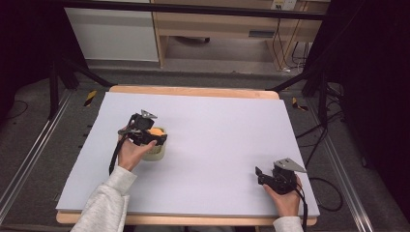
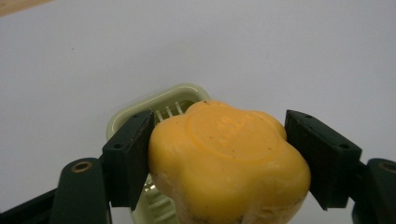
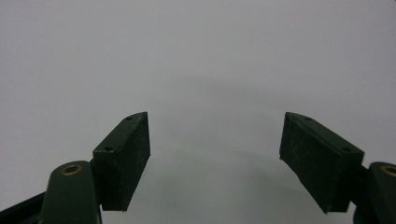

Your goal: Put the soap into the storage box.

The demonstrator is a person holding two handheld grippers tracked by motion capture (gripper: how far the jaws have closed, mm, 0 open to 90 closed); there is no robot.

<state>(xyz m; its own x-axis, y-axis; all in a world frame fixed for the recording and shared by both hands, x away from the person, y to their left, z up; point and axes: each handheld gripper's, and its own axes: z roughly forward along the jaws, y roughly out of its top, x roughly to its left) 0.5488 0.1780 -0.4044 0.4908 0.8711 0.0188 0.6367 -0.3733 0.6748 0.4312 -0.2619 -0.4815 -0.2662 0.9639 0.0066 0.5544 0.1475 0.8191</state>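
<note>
Toward the left of the pale grey table cover (image 1: 217, 145), the left gripper (image 1: 153, 137) grips a yellow-orange, flower-shaped bar of soap (image 2: 224, 158) by its two flanks, its black jaws closed narrowly on the bar with the pads pressed against the sides. Below and just behind the soap sits a pale green plastic soap dish (image 2: 140, 112) with a slotted floor; from the left gripper view the bar hangs over the dish's near part, though I cannot tell whether its underside already touches the slats. Holding it by the sides leaves the bottom free, which suits lowering it flat into the tray. In the high view, soap (image 1: 155, 131) and dish (image 1: 157, 153) lie together under that hand (image 1: 133, 152).

Near the table's front right edge, the right gripper (image 1: 261, 175) rests well apart from the dish, jaws wide with nothing between them, apparently parked out of the way while the other hand works.
</note>
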